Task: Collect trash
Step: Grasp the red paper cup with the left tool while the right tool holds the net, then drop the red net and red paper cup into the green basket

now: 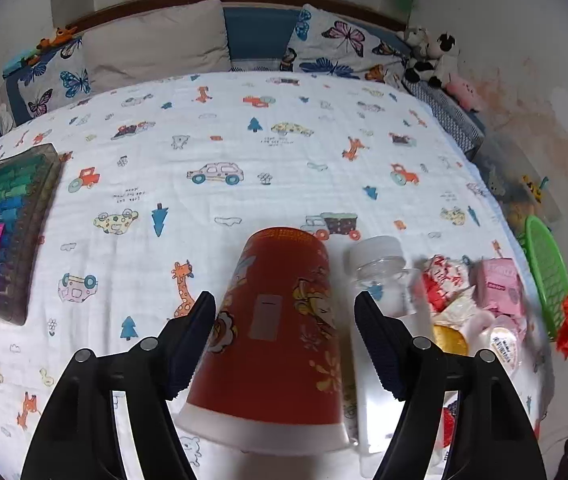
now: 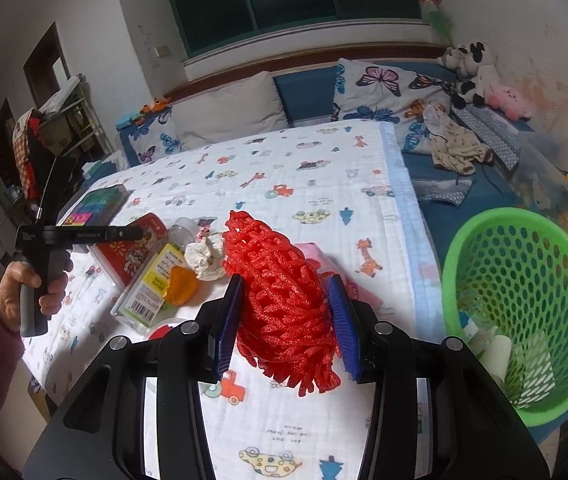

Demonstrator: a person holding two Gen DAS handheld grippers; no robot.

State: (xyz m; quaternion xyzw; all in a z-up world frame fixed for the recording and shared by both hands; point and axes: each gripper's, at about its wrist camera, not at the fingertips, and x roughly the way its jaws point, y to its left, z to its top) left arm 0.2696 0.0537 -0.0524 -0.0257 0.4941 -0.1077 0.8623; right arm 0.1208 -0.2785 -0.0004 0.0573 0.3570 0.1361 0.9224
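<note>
A red paper cup [image 1: 279, 332] lies on its side on the bed, base away from me. My left gripper [image 1: 284, 300] straddles it, open, with a gap showing beside the right finger. To its right lie a clear plastic bottle [image 1: 380, 272], crumpled red-and-white paper [image 1: 444, 280], a pink carton [image 1: 500, 288] and a small sealed cup [image 1: 500, 344]. My right gripper [image 2: 286, 280] is shut on a red foam net [image 2: 279, 300], held above the bedsheet just left of the green basket [image 2: 504, 216].
The green basket sits off the bed's right edge with some white and green items inside. A box of markers [image 1: 7, 232] lies at the left of the bed. Pillows [image 1: 155, 44] and plush toys [image 1: 432, 56] line the headboard. A person's hand [image 2: 31, 284] grips the left handle.
</note>
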